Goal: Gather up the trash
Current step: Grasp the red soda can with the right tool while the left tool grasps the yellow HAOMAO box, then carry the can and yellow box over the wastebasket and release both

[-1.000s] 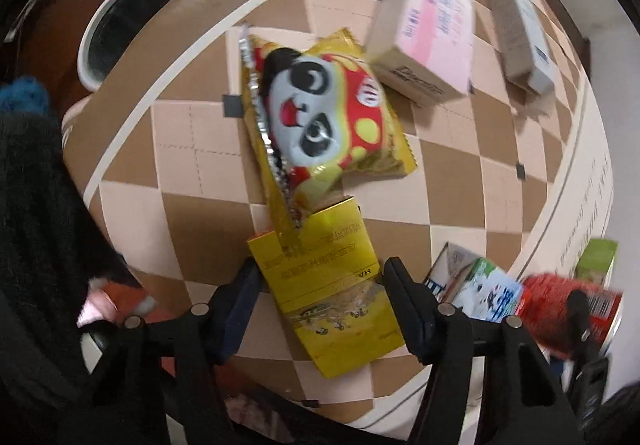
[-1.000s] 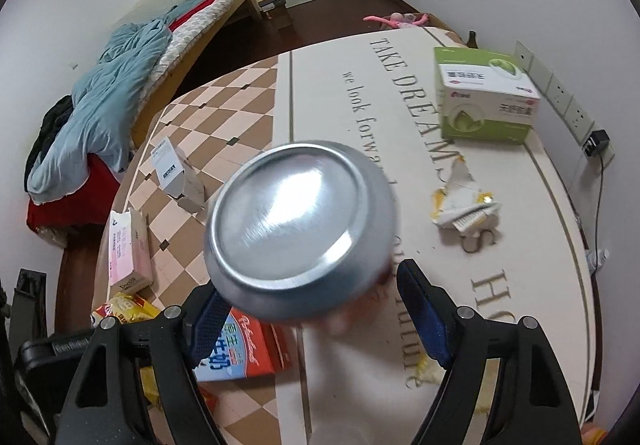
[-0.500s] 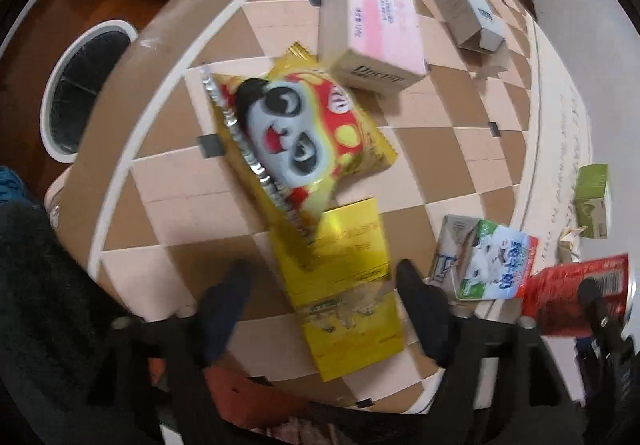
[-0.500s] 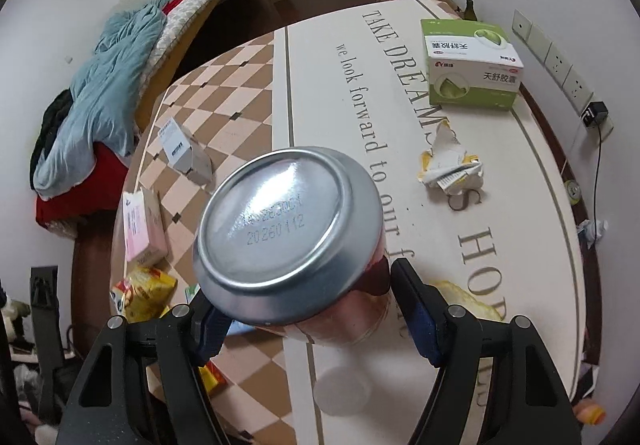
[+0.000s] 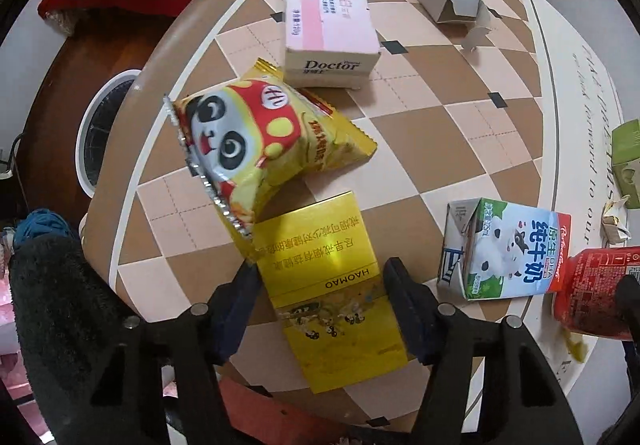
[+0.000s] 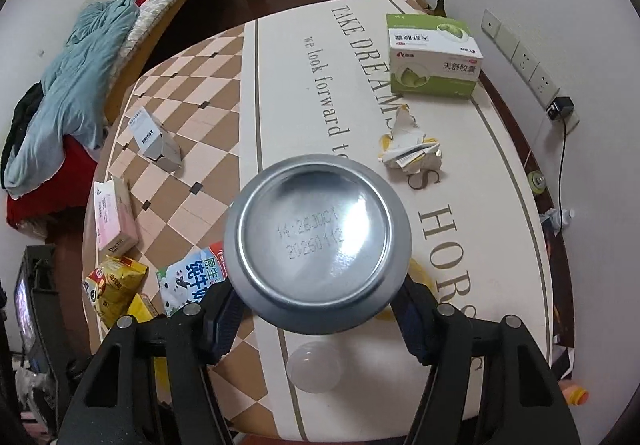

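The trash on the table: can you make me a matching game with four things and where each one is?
Things:
1. red can
2. yellow box
3. panda snack bag
4. green box

Places:
A. its corner lies on the yellow box
B. between the left gripper's open fingers
C. far side of the table, by the printed words
D. held in the right gripper

Pairs: 1-D, 2-B, 3-A, 4-C
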